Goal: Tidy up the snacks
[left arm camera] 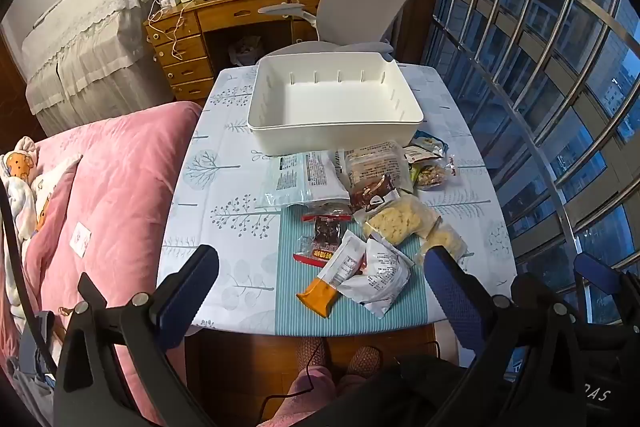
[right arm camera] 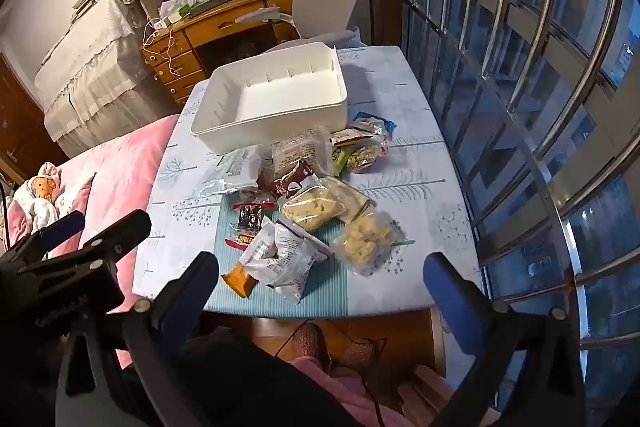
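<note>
Nothing is sorted yet. The white bin stands at the far half of the table and its inside is bare — no packet lies in it. All the snacks sit in a loose heap on the table, just in front of the bin's near wall and running toward the near edge. The heap includes a large pale bag nearest the bin, two clear bags of yellow pieces, a red-edged packet, a white pouch and an orange-ended bar closest to the edge. Several packets overlap. Judged from this, the whole task remains: each packet has to go from the heap into the bin.

Both claws hang over the near edge of the table, side by side and tilted steeply down toward the heap. The left claw has its fingers spread wide, released, with nothing between them; the orange-ended bar and white pouch lie below the gap, untouched. The right claw is likewise fully released and empty — its fingers frame the same end of the heap. Neither claw touches a packet or the table.
</note>
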### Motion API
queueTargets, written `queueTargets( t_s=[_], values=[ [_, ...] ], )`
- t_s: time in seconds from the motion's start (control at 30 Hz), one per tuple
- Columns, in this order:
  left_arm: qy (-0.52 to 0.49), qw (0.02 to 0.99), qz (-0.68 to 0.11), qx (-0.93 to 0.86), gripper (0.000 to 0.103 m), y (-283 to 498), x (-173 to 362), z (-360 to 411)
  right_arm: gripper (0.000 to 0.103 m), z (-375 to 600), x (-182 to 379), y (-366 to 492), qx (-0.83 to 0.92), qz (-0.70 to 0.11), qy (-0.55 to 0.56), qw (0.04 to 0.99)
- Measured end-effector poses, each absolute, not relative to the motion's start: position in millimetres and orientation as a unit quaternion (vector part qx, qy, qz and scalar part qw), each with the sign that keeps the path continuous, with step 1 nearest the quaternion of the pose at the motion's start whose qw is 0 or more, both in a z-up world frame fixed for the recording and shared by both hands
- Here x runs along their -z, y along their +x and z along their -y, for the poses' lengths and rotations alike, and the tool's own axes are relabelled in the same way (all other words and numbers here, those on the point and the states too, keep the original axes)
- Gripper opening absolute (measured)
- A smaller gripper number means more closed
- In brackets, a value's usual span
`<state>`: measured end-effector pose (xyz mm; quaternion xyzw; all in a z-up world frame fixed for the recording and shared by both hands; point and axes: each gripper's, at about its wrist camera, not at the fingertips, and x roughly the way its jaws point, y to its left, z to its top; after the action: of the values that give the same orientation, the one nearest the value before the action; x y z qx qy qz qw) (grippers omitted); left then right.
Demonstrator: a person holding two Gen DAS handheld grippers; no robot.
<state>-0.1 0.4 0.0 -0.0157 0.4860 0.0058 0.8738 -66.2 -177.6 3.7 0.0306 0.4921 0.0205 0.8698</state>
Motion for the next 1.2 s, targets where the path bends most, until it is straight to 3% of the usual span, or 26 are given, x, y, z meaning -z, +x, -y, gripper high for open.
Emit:
queueTargets(
  t_s=[1.2],
  values=[
    [-0.012,0.878,-0.479,-0.008,0.102,-5.7,-6.3,-4.7,0.103,180.2,-2.3,-73.5,-0.022,-0.491,0.039,0.87]
  ],
)
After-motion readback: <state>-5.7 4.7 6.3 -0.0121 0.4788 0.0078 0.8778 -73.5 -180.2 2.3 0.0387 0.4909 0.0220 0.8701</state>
